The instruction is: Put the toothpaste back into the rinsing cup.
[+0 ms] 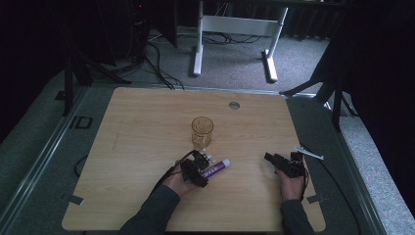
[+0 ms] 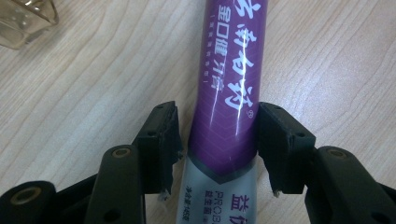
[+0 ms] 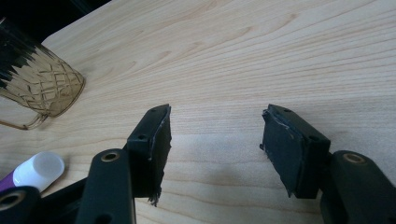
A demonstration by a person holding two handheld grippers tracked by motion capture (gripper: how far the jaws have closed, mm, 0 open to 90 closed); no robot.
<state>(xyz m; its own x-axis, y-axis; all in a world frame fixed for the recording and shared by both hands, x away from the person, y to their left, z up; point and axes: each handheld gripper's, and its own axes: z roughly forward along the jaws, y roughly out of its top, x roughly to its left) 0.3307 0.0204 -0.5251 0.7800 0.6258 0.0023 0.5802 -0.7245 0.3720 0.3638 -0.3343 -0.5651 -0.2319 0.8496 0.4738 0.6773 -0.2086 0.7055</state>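
We had the left gripper (image 2: 217,144) straddling the toothpaste tube (image 2: 229,93) lying on the tabletop (image 2: 93,93), fingers apart and lined up to clamp; the right gripper (image 3: 215,149) idled, fingers apart

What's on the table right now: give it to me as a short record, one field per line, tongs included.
surface: wooden table
main item: purple toothpaste tube lying flat, white cap at one end
left tongs: jaws straddle the tube, a thin gap shows each side, pads not pressing
right tongs: open over bare wood, nothing between the jaws
other item: amber glass mug standing upright beyond the tube
tube and mug: apart, not touching
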